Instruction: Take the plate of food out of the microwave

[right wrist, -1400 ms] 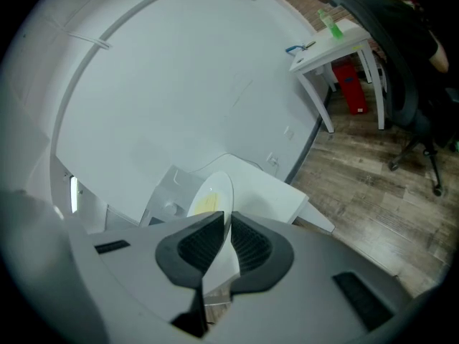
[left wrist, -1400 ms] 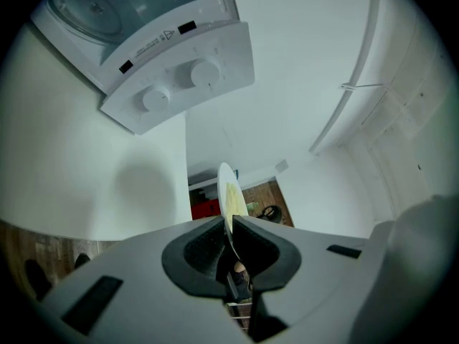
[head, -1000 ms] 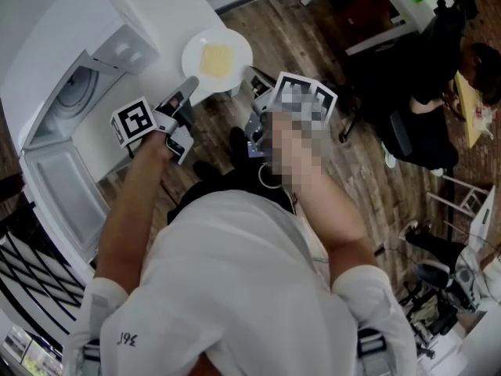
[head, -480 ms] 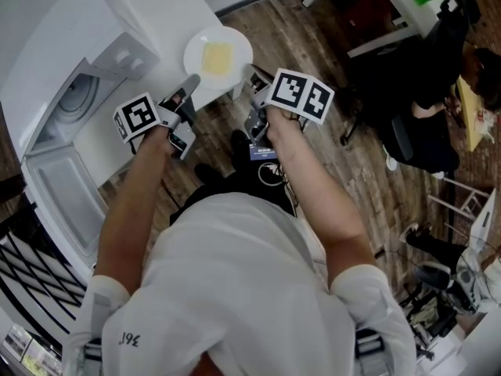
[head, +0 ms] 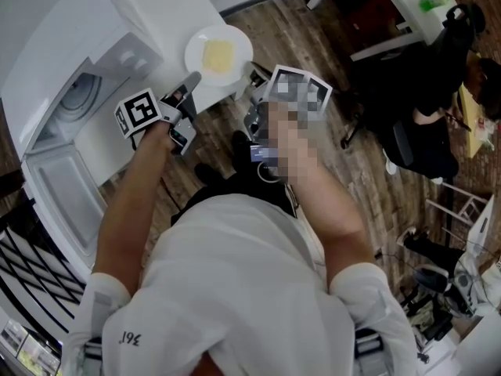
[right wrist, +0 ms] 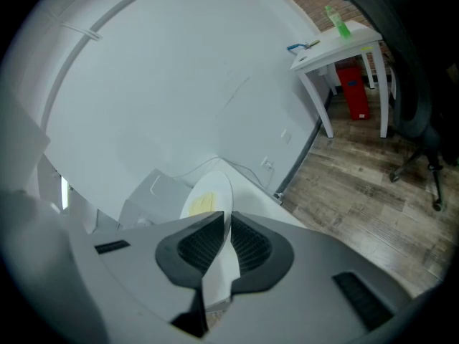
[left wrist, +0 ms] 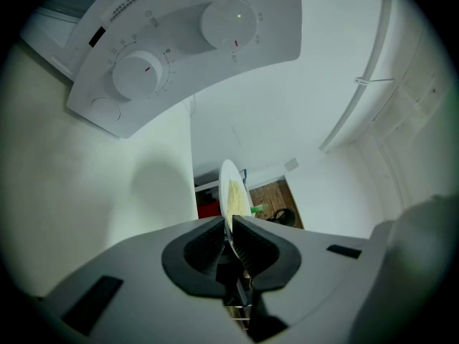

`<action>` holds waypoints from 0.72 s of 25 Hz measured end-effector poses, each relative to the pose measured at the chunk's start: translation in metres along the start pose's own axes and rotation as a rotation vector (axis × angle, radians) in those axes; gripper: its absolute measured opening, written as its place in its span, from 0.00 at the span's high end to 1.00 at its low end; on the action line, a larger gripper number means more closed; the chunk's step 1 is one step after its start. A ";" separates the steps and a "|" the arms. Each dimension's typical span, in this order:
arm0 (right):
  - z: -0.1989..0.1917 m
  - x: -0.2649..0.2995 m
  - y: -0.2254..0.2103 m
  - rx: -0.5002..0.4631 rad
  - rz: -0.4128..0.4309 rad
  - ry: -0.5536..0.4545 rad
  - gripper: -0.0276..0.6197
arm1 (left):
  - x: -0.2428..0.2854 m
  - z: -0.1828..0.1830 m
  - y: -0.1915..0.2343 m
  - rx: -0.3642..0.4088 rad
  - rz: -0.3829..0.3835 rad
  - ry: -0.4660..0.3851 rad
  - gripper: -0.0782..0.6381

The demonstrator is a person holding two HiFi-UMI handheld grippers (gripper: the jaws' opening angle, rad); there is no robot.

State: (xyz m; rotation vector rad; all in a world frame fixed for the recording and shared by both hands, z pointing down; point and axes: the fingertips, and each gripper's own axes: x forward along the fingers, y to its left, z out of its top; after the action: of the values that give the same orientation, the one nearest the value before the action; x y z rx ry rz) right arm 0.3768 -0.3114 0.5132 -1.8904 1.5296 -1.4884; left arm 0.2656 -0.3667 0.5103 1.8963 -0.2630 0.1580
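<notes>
Plate (head: 232,41), white and round with a flat slab of yellow food (head: 218,55) at its centre, sits outside the microwave (head: 72,100), over the near corner of the white counter (head: 160,6) beside the oven's control panel (head: 125,49). Whether it rests on the counter or hangs just above it cannot be told.

Both claws hold it by the rim. The left gripper (head: 190,81) clamps the edge on the microwave side; in the left gripper view the plate (left wrist: 226,179) shows edge-on, its rim pinched between the ribbed pads of the left gripper (left wrist: 231,228). The right gripper (head: 252,77) bites the opposite edge, and in the right gripper view the plate (right wrist: 214,186) runs down between the closed jaws of the right gripper (right wrist: 226,224), with the food (right wrist: 201,203) just beyond the pads.

The microwave stands open, its door (head: 63,198) swung toward the person and the round turntable (head: 76,96) bare inside. In the left gripper view its panel carries two dials (left wrist: 140,74).

Wooden floor (head: 344,178) lies below the counter. Farther off stands a white table (right wrist: 341,45) with a green bottle (right wrist: 337,21) on it, and a dark office chair (right wrist: 419,113) is near it.
</notes>
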 end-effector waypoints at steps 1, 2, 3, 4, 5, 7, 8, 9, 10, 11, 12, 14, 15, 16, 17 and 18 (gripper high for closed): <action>0.000 0.001 0.000 -0.003 0.000 -0.001 0.91 | 0.000 0.001 0.001 0.000 -0.001 -0.001 0.84; 0.001 0.002 0.000 -0.005 -0.001 -0.002 0.91 | 0.001 0.000 0.001 -0.012 0.001 -0.001 0.84; 0.001 0.002 0.000 -0.006 -0.002 -0.002 0.91 | 0.001 -0.001 0.002 -0.029 0.005 -0.001 0.84; 0.001 0.003 0.000 -0.007 -0.003 -0.003 0.91 | 0.001 -0.001 0.003 -0.039 0.007 -0.001 0.84; 0.000 0.003 -0.001 -0.008 -0.005 -0.004 0.91 | 0.001 -0.001 0.003 -0.035 0.005 0.000 0.84; -0.001 0.004 -0.001 -0.009 -0.008 -0.006 0.91 | 0.002 0.001 0.004 -0.009 -0.007 0.003 0.84; -0.001 0.005 -0.002 -0.010 -0.009 -0.007 0.91 | 0.002 0.001 0.005 0.004 -0.013 0.005 0.84; -0.001 0.005 -0.002 -0.011 -0.012 -0.008 0.91 | 0.003 0.002 0.006 0.010 -0.015 0.007 0.84; -0.001 0.005 -0.003 -0.012 -0.014 -0.009 0.91 | 0.003 0.001 0.006 0.004 -0.012 0.008 0.84; 0.001 0.005 -0.003 -0.012 -0.015 -0.009 0.91 | 0.004 0.000 0.006 -0.009 -0.007 0.010 0.84; 0.002 0.004 -0.004 -0.012 -0.017 -0.009 0.91 | 0.006 0.000 0.005 -0.021 -0.002 0.012 0.84; 0.006 0.004 -0.005 -0.011 -0.018 -0.009 0.91 | 0.008 -0.001 0.003 -0.038 0.003 0.014 0.84; 0.006 0.003 -0.005 -0.011 -0.020 -0.009 0.91 | 0.009 -0.001 0.003 -0.033 0.000 0.016 0.84; 0.006 0.004 -0.006 -0.012 -0.021 -0.010 0.91 | 0.010 0.000 0.004 -0.024 -0.004 0.017 0.84; 0.005 0.005 -0.006 -0.012 -0.022 -0.011 0.91 | 0.009 0.000 0.005 -0.019 -0.005 0.018 0.84; 0.004 0.006 -0.006 -0.012 -0.023 -0.011 0.91 | 0.008 0.000 0.006 -0.021 -0.003 0.019 0.84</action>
State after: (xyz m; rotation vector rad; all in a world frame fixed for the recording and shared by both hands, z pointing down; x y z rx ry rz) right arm 0.3827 -0.3150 0.5190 -1.9262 1.5208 -1.4789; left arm 0.2718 -0.3692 0.5179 1.8731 -0.2476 0.1706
